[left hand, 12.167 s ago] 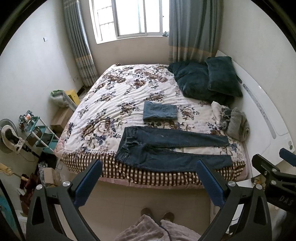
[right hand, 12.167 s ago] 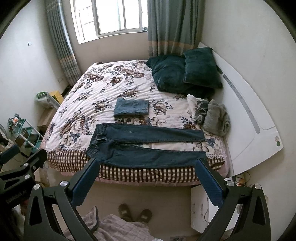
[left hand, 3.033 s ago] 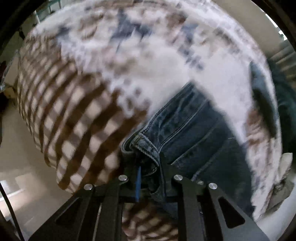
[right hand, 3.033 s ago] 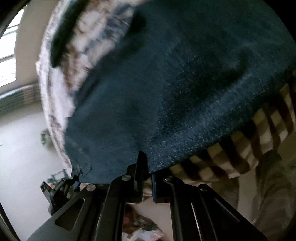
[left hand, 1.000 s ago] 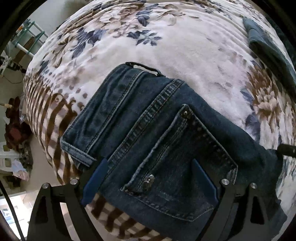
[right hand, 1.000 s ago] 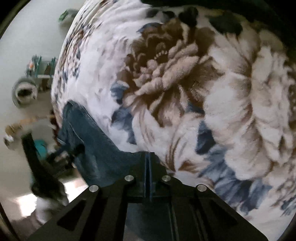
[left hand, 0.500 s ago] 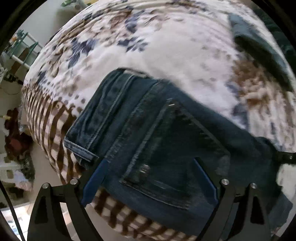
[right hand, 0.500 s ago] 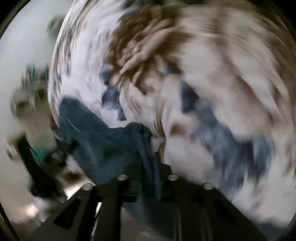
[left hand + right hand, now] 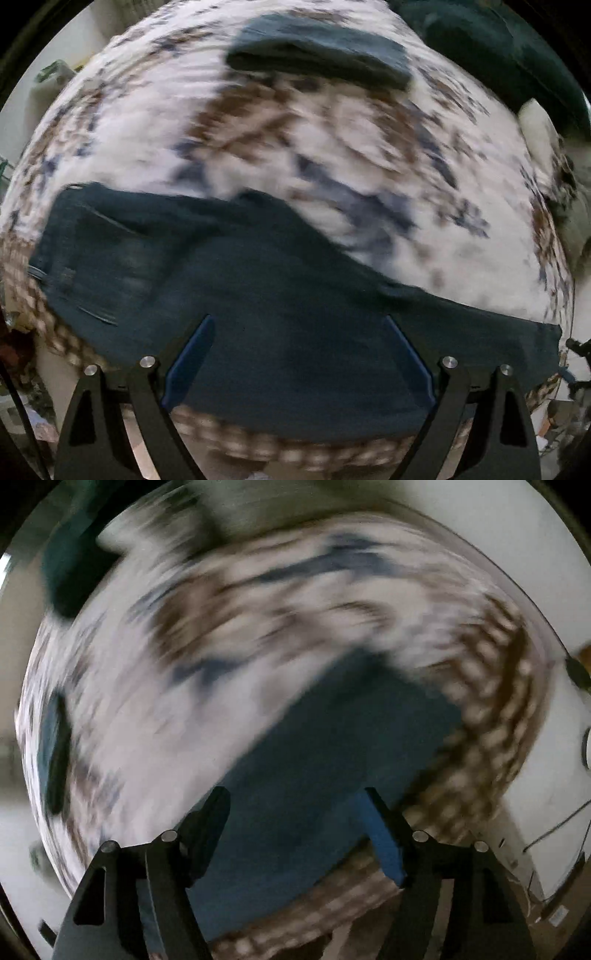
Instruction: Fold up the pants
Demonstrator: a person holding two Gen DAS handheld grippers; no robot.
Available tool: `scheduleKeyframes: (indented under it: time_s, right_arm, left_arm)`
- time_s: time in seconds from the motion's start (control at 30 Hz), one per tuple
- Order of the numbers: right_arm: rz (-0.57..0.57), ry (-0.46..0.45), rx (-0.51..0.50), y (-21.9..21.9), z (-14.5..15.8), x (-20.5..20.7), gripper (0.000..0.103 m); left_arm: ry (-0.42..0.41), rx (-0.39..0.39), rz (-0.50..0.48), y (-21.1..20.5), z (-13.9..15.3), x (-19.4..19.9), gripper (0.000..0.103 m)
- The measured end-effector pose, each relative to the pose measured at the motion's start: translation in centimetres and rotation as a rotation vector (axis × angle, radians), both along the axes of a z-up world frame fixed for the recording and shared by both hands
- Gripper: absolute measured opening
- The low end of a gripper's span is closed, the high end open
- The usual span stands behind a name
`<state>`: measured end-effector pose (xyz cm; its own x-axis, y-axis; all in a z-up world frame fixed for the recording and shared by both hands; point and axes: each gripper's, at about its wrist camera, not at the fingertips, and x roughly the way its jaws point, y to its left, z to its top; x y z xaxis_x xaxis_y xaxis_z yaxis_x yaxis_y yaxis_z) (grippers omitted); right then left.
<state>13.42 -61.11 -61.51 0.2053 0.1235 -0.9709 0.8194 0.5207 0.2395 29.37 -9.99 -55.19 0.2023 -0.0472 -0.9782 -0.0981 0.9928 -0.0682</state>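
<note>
The dark blue jeans [image 9: 258,295] lie along the near edge of the bed, one leg folded over the other, waistband at the left. My left gripper [image 9: 295,354] is open and empty above the middle of the jeans. My right gripper [image 9: 295,827] is open and empty above the leg end of the jeans [image 9: 332,746]. Both views are blurred by motion.
The bed has a floral quilt [image 9: 332,147] with a checked border [image 9: 295,454]. A folded pair of jeans [image 9: 317,51] lies further back on the bed. Dark green pillows [image 9: 498,44] are at the far right. A white bedside cabinet [image 9: 554,775] stands to the right.
My right gripper has opened and let go of the leg end, which now lies flat. My left gripper has swung right from the waistband toward the middle of the jeans.
</note>
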Motion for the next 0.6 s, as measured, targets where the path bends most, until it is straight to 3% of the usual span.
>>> scheduleKeyframes:
  time_s: [0.13,0.2,0.27,0.3,0.33,0.37,0.47,0.6]
  right_arm:
    - [-0.044,0.004,0.063,-5.6,-5.5,-1.8,0.075]
    - [-0.061,-0.021,0.157,-6.7,-8.6,-1.6,0.077]
    - [-0.053,-0.053,0.181,-7.1,-9.4,-1.2,0.078]
    - [-0.017,-0.088,0.161,-6.9,-9.0,-0.8,0.072]
    - [0.012,-0.106,0.147,-6.6,-8.5,-0.4,0.058]
    - [0.065,-0.109,0.115,-5.8,-8.0,0.1,0.020]
    - [0.161,-0.144,0.055,-4.9,-5.8,1.0,0.013]
    - [0.172,-0.260,-0.046,-5.5,-0.4,1.4,0.011]
  left_arm:
    - [0.040,0.005,0.026,-5.3,-2.4,-0.1,0.092]
    - [0.059,0.021,0.046,-7.7,-3.5,-0.4,0.092]
    - [0.069,0.030,0.053,-9.5,-4.0,-0.6,0.092]
    - [0.070,0.040,0.053,-10.4,-4.2,-0.7,0.092]
    - [0.069,0.048,0.052,-11.4,-4.3,-0.8,0.092]
    - [0.067,0.060,0.048,-12.3,-4.3,-0.8,0.092]
    - [0.057,0.078,0.030,-14.1,-4.0,-0.8,0.092]
    - [0.004,0.094,0.013,-15.8,-2.5,-1.0,0.092]
